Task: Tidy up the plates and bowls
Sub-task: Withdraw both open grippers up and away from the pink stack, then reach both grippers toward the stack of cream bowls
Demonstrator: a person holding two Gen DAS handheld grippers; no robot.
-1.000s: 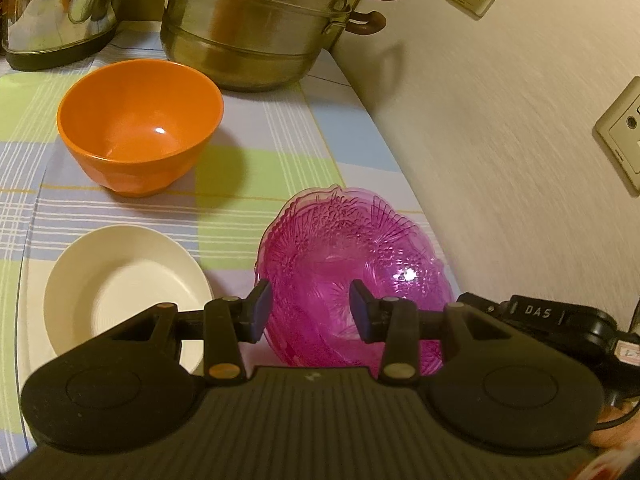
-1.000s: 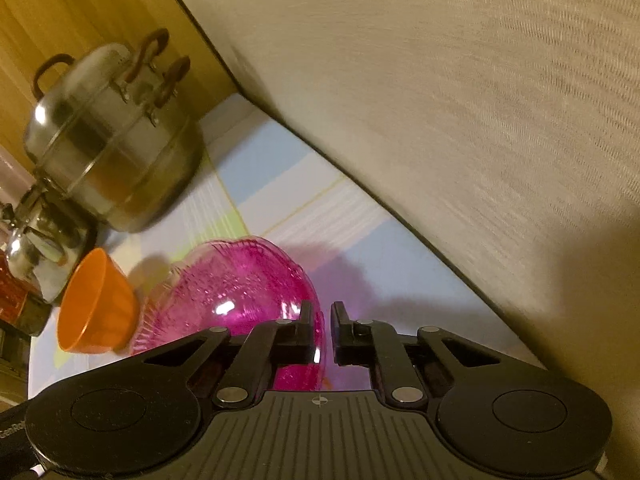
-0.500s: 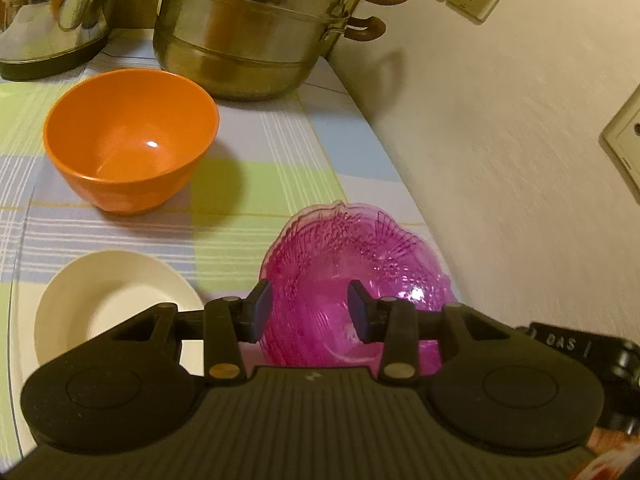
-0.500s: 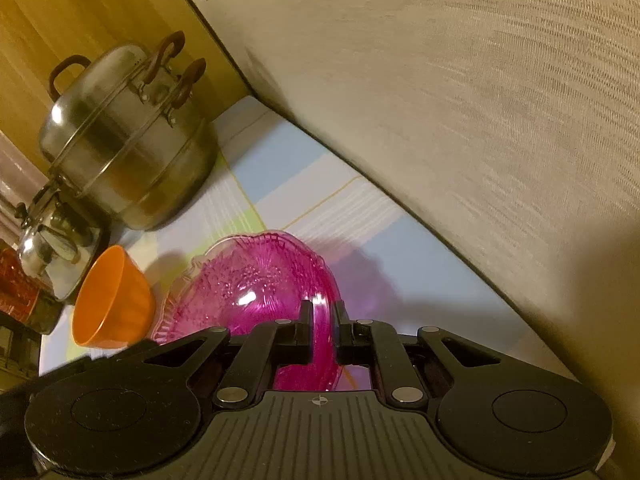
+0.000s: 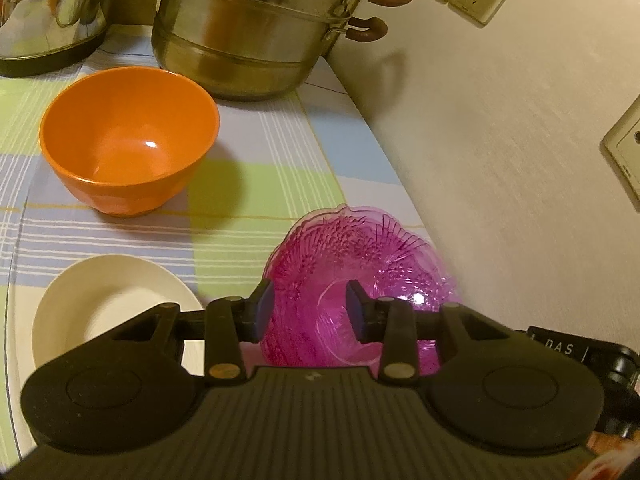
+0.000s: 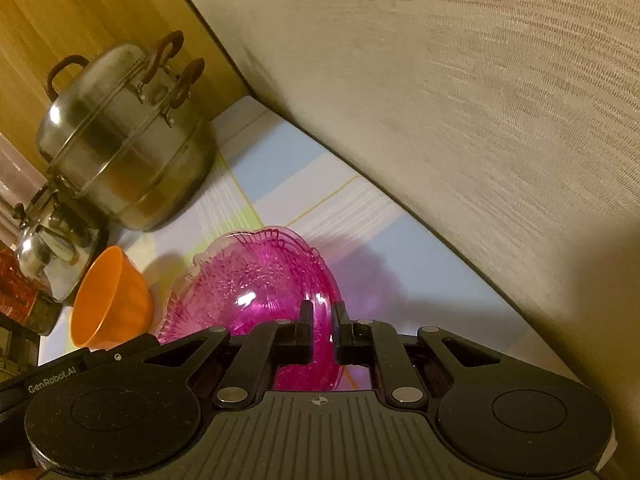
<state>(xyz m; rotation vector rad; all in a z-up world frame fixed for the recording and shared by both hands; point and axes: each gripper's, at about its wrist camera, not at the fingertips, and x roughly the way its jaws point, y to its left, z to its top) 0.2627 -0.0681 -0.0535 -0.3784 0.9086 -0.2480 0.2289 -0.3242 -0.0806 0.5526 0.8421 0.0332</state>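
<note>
A pink patterned glass bowl (image 5: 360,256) is tilted, lifted on its right side. My right gripper (image 6: 322,330) is shut on the pink bowl's rim (image 6: 256,280) and holds it up at an angle near the wall. My left gripper (image 5: 310,312) is open and empty, hovering just in front of the pink bowl. An orange bowl (image 5: 128,140) stands upright on the checked cloth at the left; it also shows in the right wrist view (image 6: 112,300). A white plate (image 5: 100,296) lies at the lower left, partly hidden by my left gripper.
A big steel steamer pot (image 5: 260,32) and a steel kettle (image 5: 48,12) stand at the back of the table. The wall (image 5: 500,140) with sockets runs close along the right. The checked tablecloth (image 5: 260,184) lies between the bowls.
The right gripper has lifted and tilted the pink bowl further. The left gripper has drawn back a little, so the orange bowl and pot sit lower in its view.
</note>
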